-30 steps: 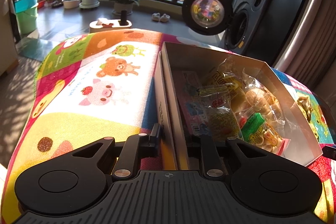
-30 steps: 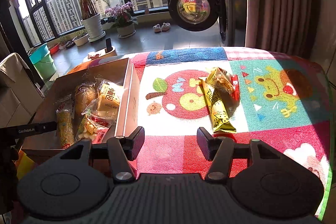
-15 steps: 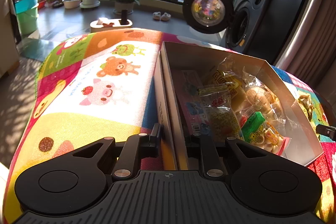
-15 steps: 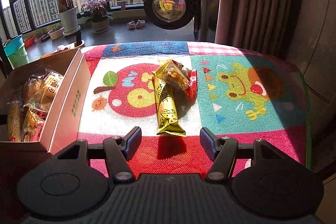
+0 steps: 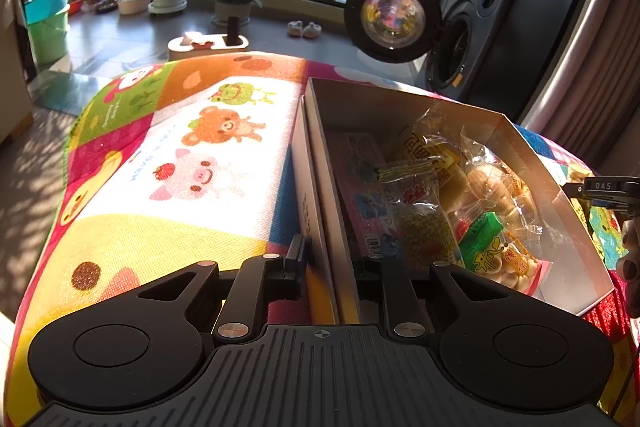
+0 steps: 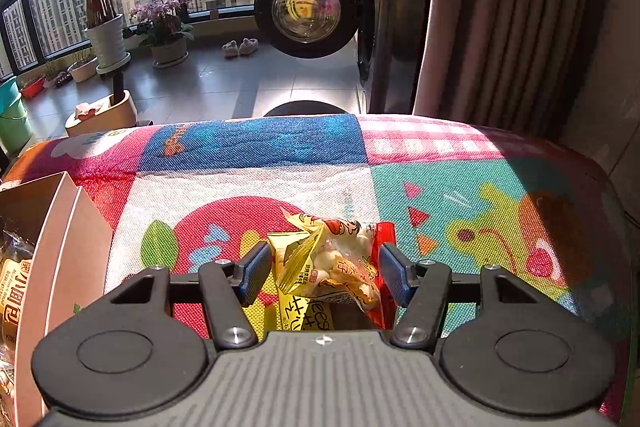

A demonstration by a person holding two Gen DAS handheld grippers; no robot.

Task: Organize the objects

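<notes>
Left tongs (image 5: 329,259) clamped on near wall of cardboard box (image 5: 532,163); box packed with snack packets (image 5: 440,203). Right tongs (image 6: 322,269) wide, straddling loose snack bags (image 6: 332,263) mid-surface (image 6: 480,163), right of box, not squeezing.

Your left gripper (image 5: 326,259) is straddling the box (image 5: 520,143) wall, and packets are filling the box's near end. Bare mat (image 5: 208,163) is lying open to its left. Your right gripper (image 6: 322,269) is flanking the snack bags (image 6: 332,263), with slim gaps either side, possibly touching. Bare mat is stretching beyond and rightward.
</notes>
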